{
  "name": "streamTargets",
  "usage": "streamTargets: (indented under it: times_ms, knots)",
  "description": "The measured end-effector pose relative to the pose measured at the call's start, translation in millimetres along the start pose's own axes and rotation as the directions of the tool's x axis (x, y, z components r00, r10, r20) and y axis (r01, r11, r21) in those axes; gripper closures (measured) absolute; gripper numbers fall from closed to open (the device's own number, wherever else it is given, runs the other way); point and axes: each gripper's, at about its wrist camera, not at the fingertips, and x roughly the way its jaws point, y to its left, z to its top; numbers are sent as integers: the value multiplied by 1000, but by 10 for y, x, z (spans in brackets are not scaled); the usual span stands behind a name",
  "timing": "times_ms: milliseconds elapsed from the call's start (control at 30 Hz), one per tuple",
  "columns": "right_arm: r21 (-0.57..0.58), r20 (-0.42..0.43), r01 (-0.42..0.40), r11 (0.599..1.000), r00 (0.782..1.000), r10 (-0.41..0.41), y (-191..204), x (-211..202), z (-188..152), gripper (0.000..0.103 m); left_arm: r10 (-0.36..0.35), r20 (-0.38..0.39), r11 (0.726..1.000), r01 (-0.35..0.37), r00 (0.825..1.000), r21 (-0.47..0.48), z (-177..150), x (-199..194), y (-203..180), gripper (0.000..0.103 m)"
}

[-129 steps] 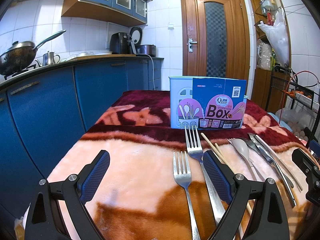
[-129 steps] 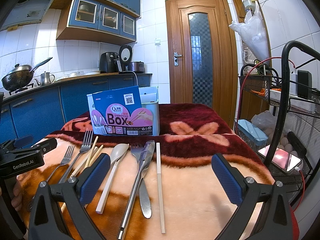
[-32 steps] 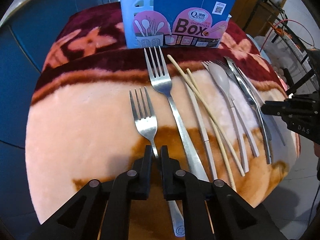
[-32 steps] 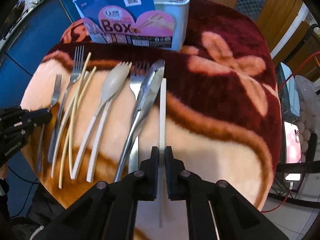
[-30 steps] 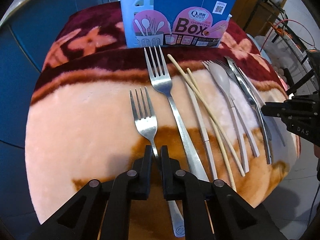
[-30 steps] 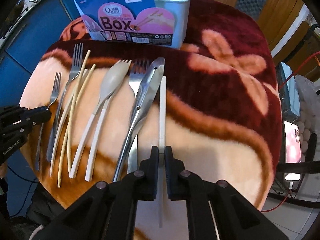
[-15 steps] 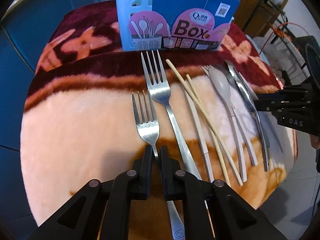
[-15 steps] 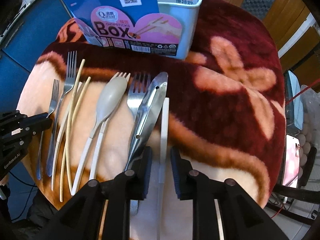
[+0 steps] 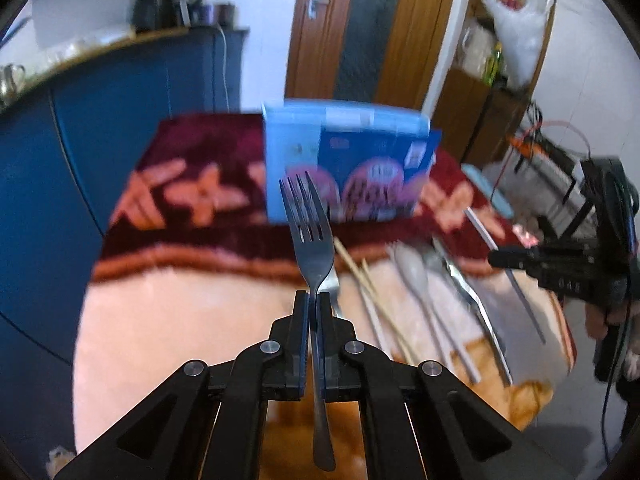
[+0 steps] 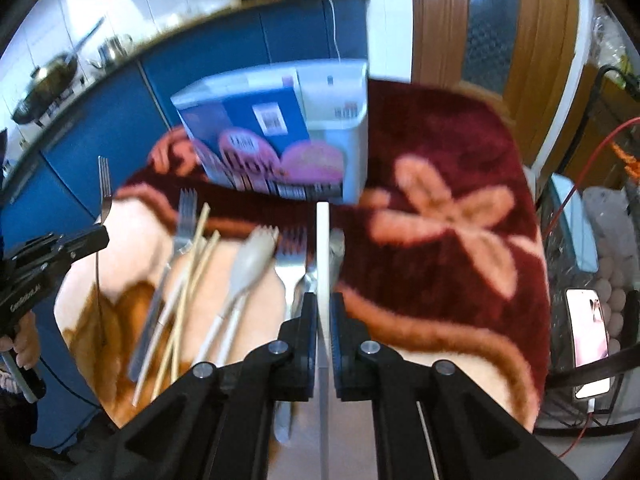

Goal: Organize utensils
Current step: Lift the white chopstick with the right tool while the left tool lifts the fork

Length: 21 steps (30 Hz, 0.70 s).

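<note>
My left gripper [image 9: 313, 296] holds a small steel fork [image 9: 308, 216] by its neck, tines pointing toward the blue utensil box [image 9: 348, 148]; its jaws are closing tight on it. The fork hangs clear of the blanket. My right gripper [image 10: 323, 298] has a white chopstick [image 10: 322, 240] between its pads, jaws closing on it, tip aimed at the box [image 10: 280, 128]. On the blanket lie a large fork [image 10: 184, 224], bamboo chopsticks [image 10: 196, 256], a grey spoon [image 10: 252, 260] and another fork [image 10: 290, 264]. The left gripper [image 10: 102, 236] and its fork [image 10: 105, 184] show at the left.
A plush red and peach blanket [image 10: 440, 248] covers the table. Blue cabinets [image 9: 120, 120] stand to the left and a wooden door [image 9: 360, 28] behind. A wire rack with a phone [image 10: 588, 336] stands close by the table's right edge.
Both grippers, open several seconds ago, have closed on their utensils. In the last half second both rose and tipped up, lifting the small fork and the white chopstick off the blanket.
</note>
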Motion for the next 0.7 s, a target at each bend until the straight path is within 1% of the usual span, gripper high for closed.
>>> streamTargets:
  times_ms: [67, 133, 167, 233, 300, 367, 433, 467, 567, 700]
  knots:
    - [-5, 70, 8, 1000, 997, -7, -4, -75, 24, 95, -6, 44, 1000, 7, 999, -12, 72, -55, 23, 100]
    - [-5, 140, 6, 1000, 990, -5, 113, -77, 65, 95, 5, 99, 1000, -4, 995, -6, 148, -116, 26, 100]
    - [-4, 161, 2, 1000, 987, -1, 161, -61, 77, 95, 10, 119, 1000, -10, 993, -2, 181, -137, 0, 100]
    - [1, 234, -10, 1000, 972, 9, 188, -125, 76, 95, 17, 171, 1000, -18, 985, 5, 303, -209, -16, 100]
    - [-1, 295, 0, 1000, 955, 0, 225, -170, 81, 95, 26, 212, 1000, -28, 977, 5, 423, -260, -27, 100]
    - [8, 357, 8, 1000, 934, -10, 238, -215, 92, 95, 38, 246, 999, -41, 969, 8, 576, -289, -34, 100]
    - [17, 389, 0, 1000, 921, -6, 226, -255, 117, 95, 44, 276, 999, -49, 960, 10, 749, -292, -40, 100]
    - [23, 413, -8, 1000, 911, -2, 209, -269, 152, 95, 46, 287, 999, -50, 957, 8, 826, -287, -40, 100]
    - [31, 464, 1, 1000, 886, -15, 178, -321, 257, 95, 59, 324, 998, -58, 944, -13, 1064, -270, -27, 100]
    - [46, 513, -21, 999, 858, -5, 86, -344, 419, 95, 56, 384, 998, -46, 921, -34, 1334, -220, -12, 100]
